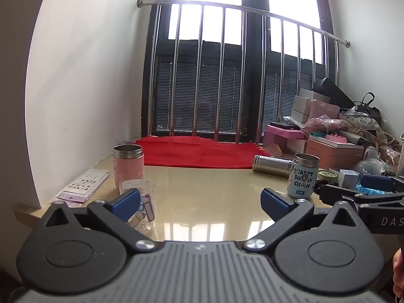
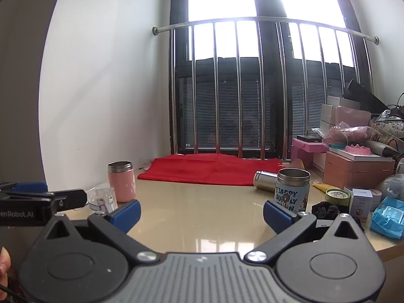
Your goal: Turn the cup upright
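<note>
A silver steel cup (image 1: 272,163) lies on its side at the far right of the beige table (image 1: 207,194), next to the red cloth; it also shows in the right wrist view (image 2: 266,178). A blue printed cup (image 1: 303,175) (image 2: 293,189), a pink cup (image 1: 128,168) (image 2: 121,181) and a clear cartoon glass (image 1: 141,205) (image 2: 102,200) stand upright. My left gripper (image 1: 200,202) is open and empty, low over the near table. My right gripper (image 2: 202,210) is open and empty, beside it.
A red cloth (image 1: 204,152) lies at the back by the window bars (image 1: 222,75). Boxes, bags and packets (image 1: 348,141) crowd the right side. A sticker sheet (image 1: 84,184) lies at the left by the white wall.
</note>
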A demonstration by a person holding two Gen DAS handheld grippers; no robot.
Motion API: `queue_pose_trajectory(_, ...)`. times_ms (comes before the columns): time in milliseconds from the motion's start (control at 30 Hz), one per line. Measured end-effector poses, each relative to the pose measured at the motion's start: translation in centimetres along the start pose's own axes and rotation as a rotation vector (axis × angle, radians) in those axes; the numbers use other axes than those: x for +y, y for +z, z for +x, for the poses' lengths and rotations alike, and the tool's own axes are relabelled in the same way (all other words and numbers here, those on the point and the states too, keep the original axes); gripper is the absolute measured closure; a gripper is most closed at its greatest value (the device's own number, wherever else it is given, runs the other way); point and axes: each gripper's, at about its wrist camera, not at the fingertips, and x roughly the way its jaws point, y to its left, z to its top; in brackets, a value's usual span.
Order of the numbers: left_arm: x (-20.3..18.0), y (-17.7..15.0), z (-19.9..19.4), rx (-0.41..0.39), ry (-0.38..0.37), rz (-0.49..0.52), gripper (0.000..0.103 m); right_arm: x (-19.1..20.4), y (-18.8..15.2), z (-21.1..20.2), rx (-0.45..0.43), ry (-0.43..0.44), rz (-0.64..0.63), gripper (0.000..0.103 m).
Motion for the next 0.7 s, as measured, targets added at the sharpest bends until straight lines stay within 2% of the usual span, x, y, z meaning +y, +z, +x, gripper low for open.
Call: queue_pose_trajectory(700,-0.11,-0.09,0.14,-0.009,0.001,-0.006,0.0,-0.03,0.08,-0.04,-0.001,0.0,-0.003,0.0)
